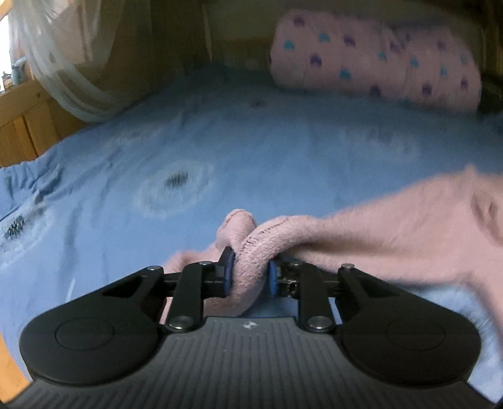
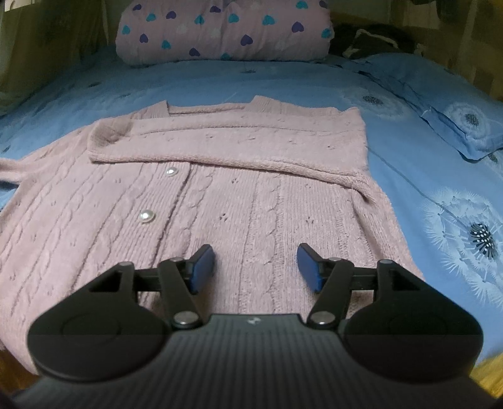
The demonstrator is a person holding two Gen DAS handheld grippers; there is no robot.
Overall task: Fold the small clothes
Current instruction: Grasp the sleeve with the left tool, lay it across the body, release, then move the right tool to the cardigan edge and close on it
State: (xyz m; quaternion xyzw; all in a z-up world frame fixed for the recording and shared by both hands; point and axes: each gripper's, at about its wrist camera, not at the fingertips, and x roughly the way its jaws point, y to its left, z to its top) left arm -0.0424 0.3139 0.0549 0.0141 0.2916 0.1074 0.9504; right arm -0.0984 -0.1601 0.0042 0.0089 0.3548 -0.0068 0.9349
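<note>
A pink cable-knit cardigan (image 2: 220,195) lies flat on the blue bed sheet (image 2: 283,81), buttons up. Its right sleeve (image 2: 226,148) is folded across the chest. My right gripper (image 2: 256,267) is open and empty, hovering just above the cardigan's lower part. My left gripper (image 1: 251,270) is shut on the cuff of the cardigan's other sleeve (image 1: 377,226), which stretches off to the right above the sheet (image 1: 251,141). The left wrist view is motion-blurred.
A rolled pink quilt with heart prints (image 2: 223,30) lies at the head of the bed, also in the left wrist view (image 1: 377,63). A blue pillow (image 2: 446,103) sits at the right. A wooden bed rail (image 1: 22,126) and white netting (image 1: 63,63) stand at the left.
</note>
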